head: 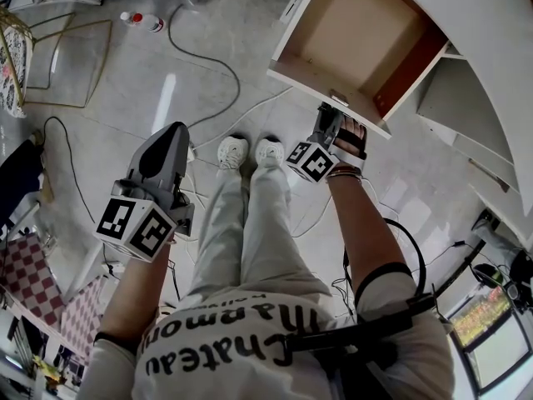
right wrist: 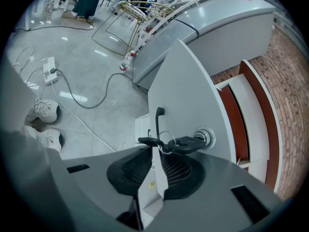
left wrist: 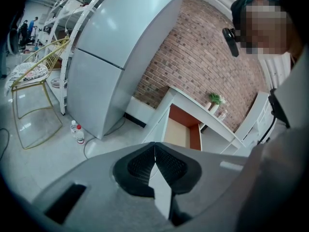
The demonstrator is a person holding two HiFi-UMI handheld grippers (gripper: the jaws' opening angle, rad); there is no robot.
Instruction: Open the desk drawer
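Closest to me, the right gripper [right wrist: 155, 151] has its jaws pinched almost together on the thin dark handle [right wrist: 157, 124] of the drawer front [right wrist: 193, 91]. As far as I can judge, it grips near one end of the bar. At the far right the drawer [head: 354, 27] is drawn well out of the white desk [head: 479, 48] with its bare bottom showing, so I reckon the opening is mostly done. To finish well I would pull straight back along the runners, hold the wrist level so the bar cannot slide through the pads, and ease off before the stop. The keys [right wrist: 188, 142] hang from the lock [right wrist: 206, 137] just beside the handle, right at the jaw tips, and I must not snag their ring. My left gripper [left wrist: 154, 153] hangs at the near left, closed on nothing.

Around me, a grey refrigerator [left wrist: 116, 52] stands far left of the desk, well apart from the pull. A gold wire chair [left wrist: 34, 88] sits further left. My own legs [head: 241, 223] stand just left of the drawer front, and any further pull brings the drawer closer to them. A cable [head: 212, 61] loops over the floor toward my shoes [head: 250, 151], so stepping back risks a trip. A small bottle [head: 143, 21] stands far off, no hindrance.
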